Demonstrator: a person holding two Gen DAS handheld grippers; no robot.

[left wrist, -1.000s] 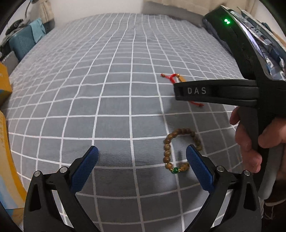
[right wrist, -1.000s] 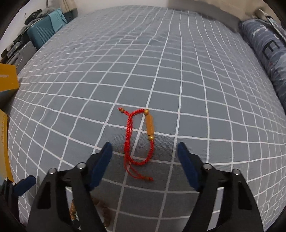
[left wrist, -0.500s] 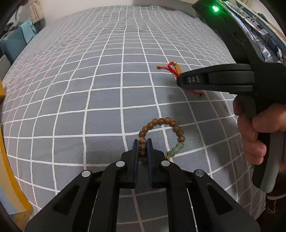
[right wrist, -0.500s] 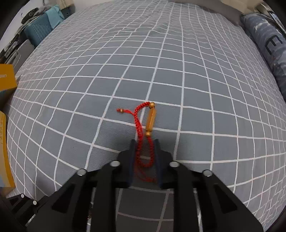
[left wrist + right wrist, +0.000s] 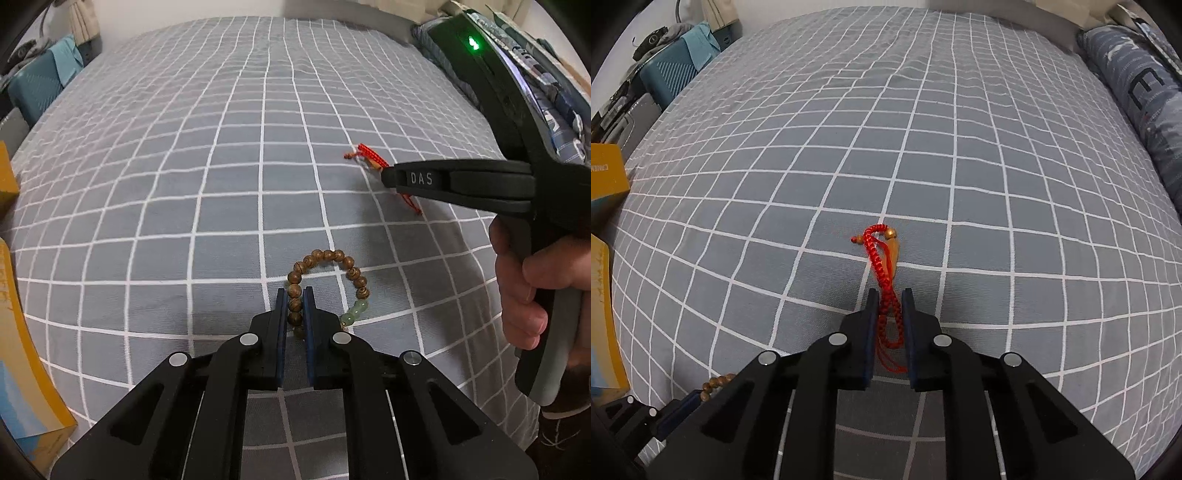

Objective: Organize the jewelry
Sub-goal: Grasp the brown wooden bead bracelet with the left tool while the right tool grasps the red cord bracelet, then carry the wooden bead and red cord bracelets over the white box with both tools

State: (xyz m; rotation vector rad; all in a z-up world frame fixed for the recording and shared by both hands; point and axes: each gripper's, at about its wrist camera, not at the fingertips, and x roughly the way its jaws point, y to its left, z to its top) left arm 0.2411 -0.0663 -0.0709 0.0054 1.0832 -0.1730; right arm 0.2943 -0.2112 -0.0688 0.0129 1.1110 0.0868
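A brown wooden bead bracelet (image 5: 325, 271) with pale green beads lies on the grey checked bedspread (image 5: 221, 166). My left gripper (image 5: 295, 295) is shut on its left side. A red braided cord bracelet (image 5: 882, 258) with an orange tube bead lies further right. My right gripper (image 5: 889, 297) is shut on its near loop, the cords pinched together. In the left wrist view the right gripper (image 5: 388, 177) covers part of the red bracelet (image 5: 367, 155). A few wooden beads (image 5: 716, 382) show at the lower left of the right wrist view.
A yellow and blue box (image 5: 22, 354) stands at the bed's left edge, with a second yellow box (image 5: 605, 173) behind it. A teal suitcase (image 5: 668, 74) stands beyond the far left corner. A blue patterned pillow (image 5: 1137, 88) lies along the right side.
Both grippers went from wide open to shut, the left on the bead bracelet, the right on the red cord bracelet. The red bracelet's loop has been squeezed narrow.
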